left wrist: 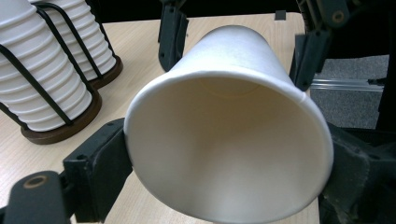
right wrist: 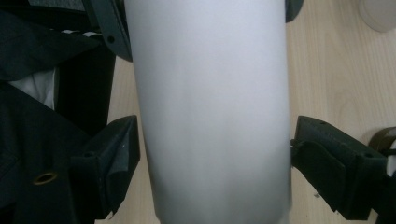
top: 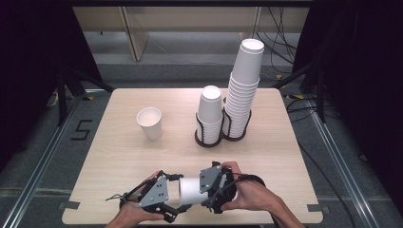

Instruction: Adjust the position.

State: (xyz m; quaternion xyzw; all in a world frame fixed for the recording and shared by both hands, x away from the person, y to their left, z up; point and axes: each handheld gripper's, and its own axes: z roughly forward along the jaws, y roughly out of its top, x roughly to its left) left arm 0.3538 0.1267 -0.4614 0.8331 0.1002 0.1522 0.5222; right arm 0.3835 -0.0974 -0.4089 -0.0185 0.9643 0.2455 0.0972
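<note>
Held cup: a white paper cup [top: 189, 191] lay on its side above the near edge of the table [top: 119, 156], between the two tools.
Left tool: the left tool [top: 175, 209] had its jaws against the cup near the rim; in the left gripper view the open mouth [left wrist: 229, 154] faced the camera, with a black jaw touching each side.
Right tool: the right tool [top: 212, 199] straddled the cup's base end; in the right gripper view a small gap showed at the left jaw, so whether it truly gripped could not be told.
Likely reason: the two-ended hold suggested a handover or a turning of the cup.
Loose cup: one upright cup [top: 150, 123] stood left of centre.
Stacks: a short stack [top: 210, 111] and a tall stack [top: 243, 90] stood in a black wire holder [top: 209, 137], far right, which kept them upright.
Writing: none on the cups; a "5" [top: 81, 129] was marked on the floor at left.
</note>
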